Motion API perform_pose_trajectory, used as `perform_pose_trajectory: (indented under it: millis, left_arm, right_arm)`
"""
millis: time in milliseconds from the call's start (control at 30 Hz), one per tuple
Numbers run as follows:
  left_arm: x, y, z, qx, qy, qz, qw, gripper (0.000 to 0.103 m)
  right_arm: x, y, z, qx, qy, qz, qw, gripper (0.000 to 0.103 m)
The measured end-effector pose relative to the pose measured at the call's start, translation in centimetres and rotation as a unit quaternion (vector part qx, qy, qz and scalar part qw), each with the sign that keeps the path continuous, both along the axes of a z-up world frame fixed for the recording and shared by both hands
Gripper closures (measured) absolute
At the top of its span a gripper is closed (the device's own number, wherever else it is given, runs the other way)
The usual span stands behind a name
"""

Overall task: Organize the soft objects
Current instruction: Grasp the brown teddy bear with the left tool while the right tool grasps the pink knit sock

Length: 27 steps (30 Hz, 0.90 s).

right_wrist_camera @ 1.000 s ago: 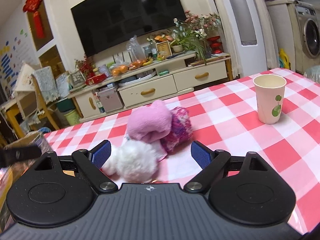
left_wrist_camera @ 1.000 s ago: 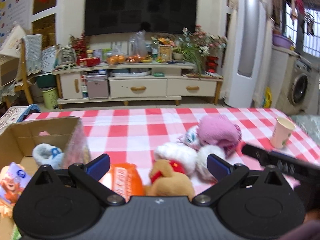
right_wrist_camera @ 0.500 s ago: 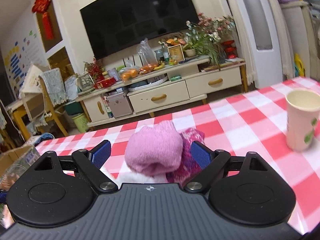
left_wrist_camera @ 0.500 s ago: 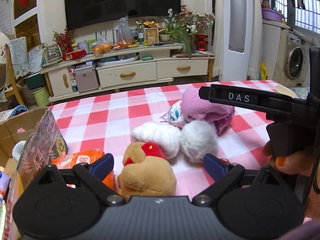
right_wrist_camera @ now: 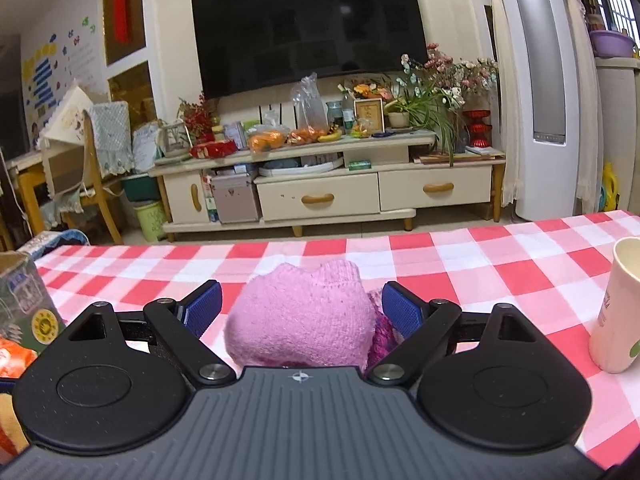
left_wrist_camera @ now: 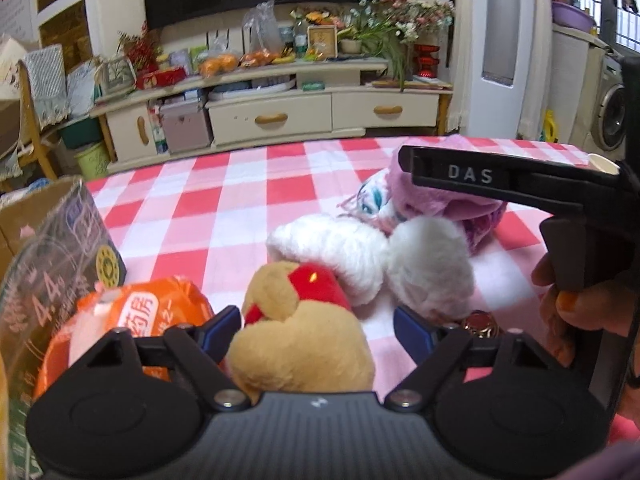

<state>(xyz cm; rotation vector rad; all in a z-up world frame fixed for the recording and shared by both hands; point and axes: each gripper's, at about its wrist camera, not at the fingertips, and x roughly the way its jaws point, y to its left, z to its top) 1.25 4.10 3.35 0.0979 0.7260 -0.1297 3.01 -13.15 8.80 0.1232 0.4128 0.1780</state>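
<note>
A: Where's the pink knitted piece (right_wrist_camera: 304, 316)?

B: On the checked bench (right_wrist_camera: 460, 264), in the pile beside the white fluffy toys (left_wrist_camera: 360, 256), sitting between the right gripper (right_wrist_camera: 301, 308)'s spread fingers, not yet pinched.

A: And the left gripper (left_wrist_camera: 318, 326)?

B: Also spread, straddling the tan plush toy (left_wrist_camera: 296, 332), next to the orange packet (left_wrist_camera: 140, 312).

A: So which step?

B: I'd judge both are poised to grasp. Next, close gently on each soft thing, then lift it toward the cardboard box (left_wrist_camera: 36, 216) at left.
</note>
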Motion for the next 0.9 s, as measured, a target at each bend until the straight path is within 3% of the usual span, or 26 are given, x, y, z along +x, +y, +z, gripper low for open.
perform_pose_trajectory:
  millis: [67,200,333,633,900]
  left_arm:
    - [0.1,0.0,-0.2,-0.002,0.005,0.005,1.0,0.025]
    - [0.1,0.0,-0.3,-0.008,0.012,0.01,0.9998,0.041]
    - [0.1,0.2,-0.2,-0.018,0.021,0.012,0.9995,0.042]
    - [-1.3,-0.4,-0.1,-0.03,0.029,-0.01,0.9991,0.043]
    - [-2.5,-0.6,-0.3,-0.046,0.035,-0.025,0.998,0.043]
  right_arm:
    - [0.2,0.0,-0.3,-0.004,0.003,0.003,1.0,0.0]
    - [-0.1,0.1,-0.4,-0.016,-0.001,0.011,1.0,0.0]
    - [-0.4,0.3,-0.3,-0.031,0.001,0.015,0.999,0.006]
    - [-1.4,-0.6,-0.5,-0.005,0.029,0.038,0.999,0.021]
    - [-3.8,-1.2,-1.7,0.017,0.084,0.076,0.993,0.032]
